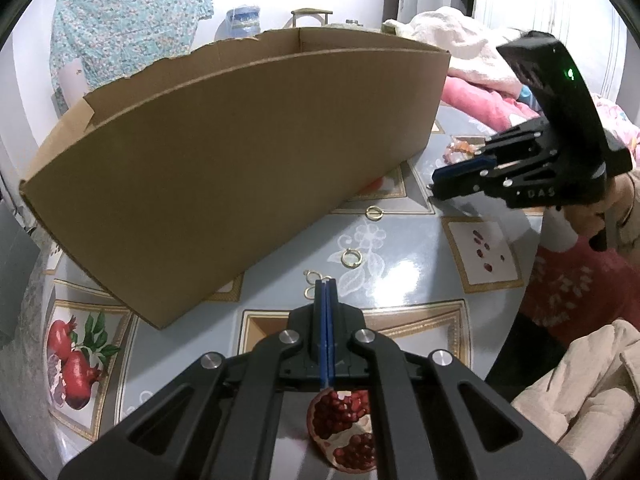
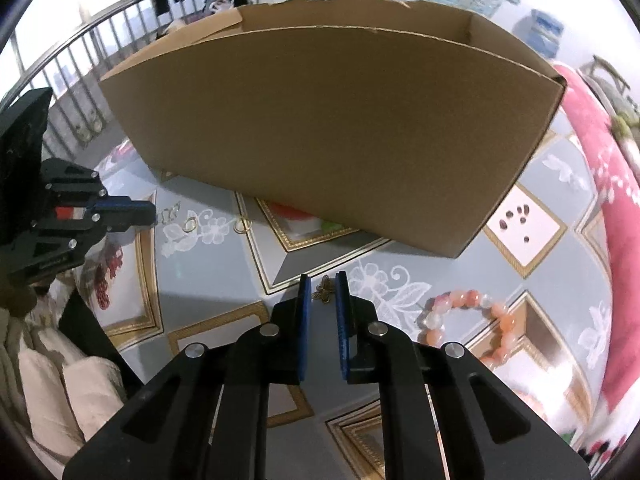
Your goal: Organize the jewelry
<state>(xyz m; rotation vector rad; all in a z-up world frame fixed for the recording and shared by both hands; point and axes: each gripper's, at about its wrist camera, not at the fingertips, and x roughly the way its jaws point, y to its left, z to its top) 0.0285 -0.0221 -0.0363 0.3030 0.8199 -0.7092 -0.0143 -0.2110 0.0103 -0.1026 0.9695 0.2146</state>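
Patterned surface (image 2: 224, 280), grey-blue with pomegranate tiles, carries an open cardboard box (image 1: 240, 168) that fills the middle of both views; its inside is hidden from both cameras.

Left to right on the surface: left tool (image 1: 327, 282), blue pads pressed flat together, clenched on nothing visible. Its tips cover part of a small gold wire piece (image 1: 311, 280), so the shape is hard to make out. Past it lie two gold rings, the near ring (image 1: 351, 258) and the far ring (image 1: 374, 213), apart from each other and just in front of the box wall.

Right tool (image 2: 323, 282) has a narrow gap left between its pads, with a small bronze butterfly charm (image 2: 325, 289) lying between the tips; cannot tell whether the pads press on it. In the left wrist view that tool appears side-on with a hand (image 1: 592, 216) behind it, and the charm is not visible there.

Only the right wrist view shows the pink-and-white bead bracelet (image 2: 472, 324) clearly, on the surface to the right of the right tool; part of its loop is cut off by the tool's linkage. In the left view only a blurred sliver of beads peeks out behind the right tool.
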